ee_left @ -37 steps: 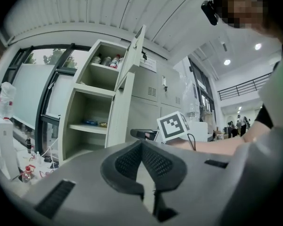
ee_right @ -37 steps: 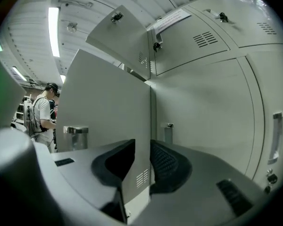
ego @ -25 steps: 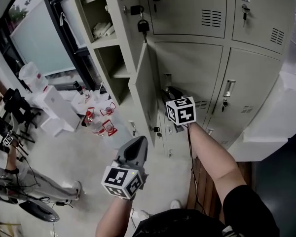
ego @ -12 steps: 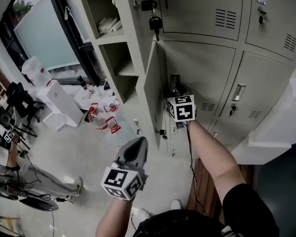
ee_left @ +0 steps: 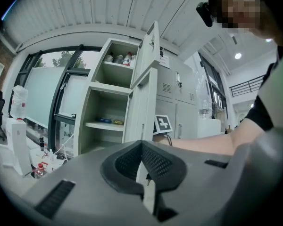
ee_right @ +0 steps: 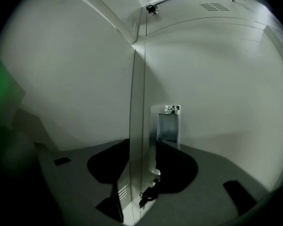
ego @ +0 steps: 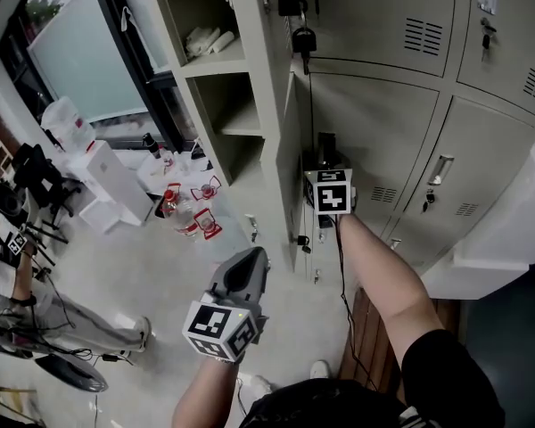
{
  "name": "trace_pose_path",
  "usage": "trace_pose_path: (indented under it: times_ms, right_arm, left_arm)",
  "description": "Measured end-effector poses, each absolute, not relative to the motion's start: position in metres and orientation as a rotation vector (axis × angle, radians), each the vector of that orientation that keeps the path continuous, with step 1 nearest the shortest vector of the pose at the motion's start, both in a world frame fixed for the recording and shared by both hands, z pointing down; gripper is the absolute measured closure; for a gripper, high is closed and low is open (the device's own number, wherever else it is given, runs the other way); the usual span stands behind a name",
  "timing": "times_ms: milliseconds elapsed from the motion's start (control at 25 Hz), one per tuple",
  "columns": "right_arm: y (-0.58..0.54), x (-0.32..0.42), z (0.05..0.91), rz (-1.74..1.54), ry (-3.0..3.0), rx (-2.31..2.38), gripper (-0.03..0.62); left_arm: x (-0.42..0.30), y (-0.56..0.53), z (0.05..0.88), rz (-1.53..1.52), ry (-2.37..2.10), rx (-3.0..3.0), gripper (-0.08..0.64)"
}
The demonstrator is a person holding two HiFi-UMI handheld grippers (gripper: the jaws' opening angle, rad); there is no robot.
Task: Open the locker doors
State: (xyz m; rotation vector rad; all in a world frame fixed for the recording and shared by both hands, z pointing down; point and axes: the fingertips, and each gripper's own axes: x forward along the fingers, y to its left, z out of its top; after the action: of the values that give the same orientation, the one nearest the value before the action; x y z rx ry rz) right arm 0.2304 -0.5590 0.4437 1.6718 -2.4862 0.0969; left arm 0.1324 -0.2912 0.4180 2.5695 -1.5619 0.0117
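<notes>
Target is the closed door (ego: 374, 141), middle row, next column right of the open door (ego: 288, 168), which stands swung out and edge-on in the head view. Its handle (ee_right: 169, 126) is a recessed metal pull at the door's left edge, with a key (ee_right: 148, 195) hanging just below.

Right gripper (ee_right: 142, 173) is up at that edge and roughly level. Its jaws are released and have just been opening. Between them is only the vertical strip (ee_right: 137, 102) where the two doors meet. The handle lines up with the right-hand jaw, not the gap, and nothing looks pinched.

Left gripper (ee_left: 142, 149) hangs low and well back from the lockers, with its jaws clenched together on nothing.

Handling, my read:
- It's a thin sheet-steel door, so light and stiff, and it should swing freely once unlatched.
- The hinge looks to be on the right, so pull in an arc, not straight out.
- The painted face is smooth and flat and gives no purchase. The handle is the only real grab point: shift right, get one jaw into the recess, close on the lip.
- Can't tell whether it's locked. If it resists, turn the key and don't yank.
- The open door sits close on the left, so there's little room that side.

Open shelves (ego: 236, 119) hold small items and aren't relevant.
</notes>
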Motion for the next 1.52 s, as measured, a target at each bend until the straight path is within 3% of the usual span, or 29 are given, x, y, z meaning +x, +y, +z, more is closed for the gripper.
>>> trace_pose_path:
  times_ms: [680,1520]
  right_arm:
    - [-0.529,0.233,0.444,0.034,-2.468,1.682,0.469]
    - [-0.458,0.248,0.445,0.079,-2.44,1.806,0.485]
  left_arm:
    - [0.133,-0.28,0.415,0.003,-1.512,2.602,0.561]
    - [0.131,-0.246,0.413,0.038,-1.264,2.729,0.561]
